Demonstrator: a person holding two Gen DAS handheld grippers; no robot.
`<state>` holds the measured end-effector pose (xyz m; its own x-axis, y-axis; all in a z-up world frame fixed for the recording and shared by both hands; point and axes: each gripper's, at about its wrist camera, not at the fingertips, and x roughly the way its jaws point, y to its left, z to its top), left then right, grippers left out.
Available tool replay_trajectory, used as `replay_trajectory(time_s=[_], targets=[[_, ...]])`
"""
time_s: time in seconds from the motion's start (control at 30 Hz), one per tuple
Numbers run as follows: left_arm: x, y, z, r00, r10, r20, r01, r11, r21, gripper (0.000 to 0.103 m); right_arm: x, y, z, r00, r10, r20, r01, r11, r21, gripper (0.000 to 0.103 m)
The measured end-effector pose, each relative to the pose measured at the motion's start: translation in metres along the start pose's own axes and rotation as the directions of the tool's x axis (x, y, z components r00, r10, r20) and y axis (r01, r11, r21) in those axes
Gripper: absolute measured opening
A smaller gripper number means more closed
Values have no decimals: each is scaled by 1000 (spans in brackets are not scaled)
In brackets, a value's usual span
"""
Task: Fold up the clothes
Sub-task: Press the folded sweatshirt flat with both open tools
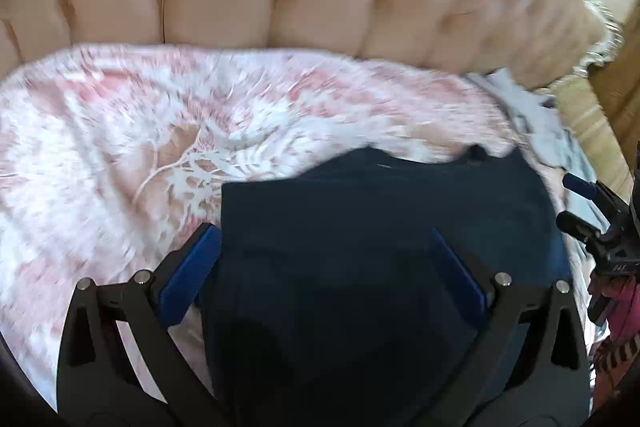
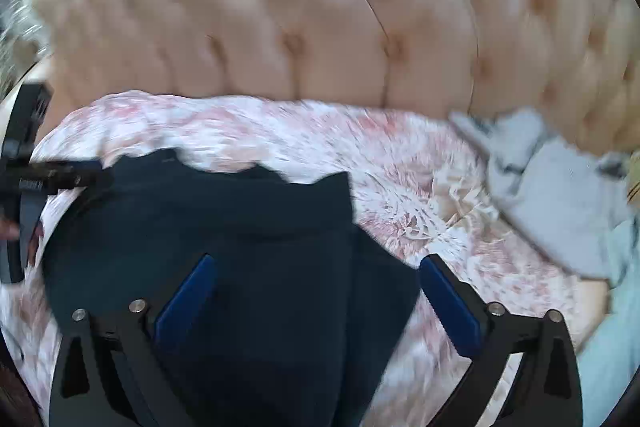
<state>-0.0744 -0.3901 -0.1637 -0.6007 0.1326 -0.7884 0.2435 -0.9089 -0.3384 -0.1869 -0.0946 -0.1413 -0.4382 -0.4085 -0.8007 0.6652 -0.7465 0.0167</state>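
Lying under both wide-apart claws, left (image 1: pixel 324 243) and right (image 2: pixel 318 273), dark garment (image 1: pixel 380 227).

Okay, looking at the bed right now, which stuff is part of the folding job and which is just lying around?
Part of the job:
dark navy garment, lying on the bedspread
left gripper, open over it
right gripper, open over it

Just lying about:
pink and white bedspread
tufted headboard
pale grey clothes, possibly next to fold
pink item at the edge

Pink-white floral bedspread (image 1: pixel 120 131) — dark navy garment (image 1: pixel 380 227) and grey clothes (image 2: pixel 560 195) on it.
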Motion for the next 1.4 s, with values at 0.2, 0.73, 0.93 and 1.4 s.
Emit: replay_trajectory(time_s=[0.2, 0.73, 0.93, 1.4], targets=[[-19, -31, -69, 999, 41, 13, -42, 995, 85, 103, -26, 62, -55, 1000, 15, 10, -13, 990, -141, 103], [-4, -29, -93, 993, 117, -11, -114, 981, 157, 103, -15, 44, -97, 998, -17, -54, 13, 997, -73, 103], [-25, -44, -88, 988, 156, 20, -157, 967, 199, 103, -23, 54, -72, 999, -13, -44, 9, 995, -95, 103], [13, -29, -45, 991, 132, -30, -126, 979, 160, 103, 35, 39, -27, 991, 85, -108, -90, 995, -39, 103]])
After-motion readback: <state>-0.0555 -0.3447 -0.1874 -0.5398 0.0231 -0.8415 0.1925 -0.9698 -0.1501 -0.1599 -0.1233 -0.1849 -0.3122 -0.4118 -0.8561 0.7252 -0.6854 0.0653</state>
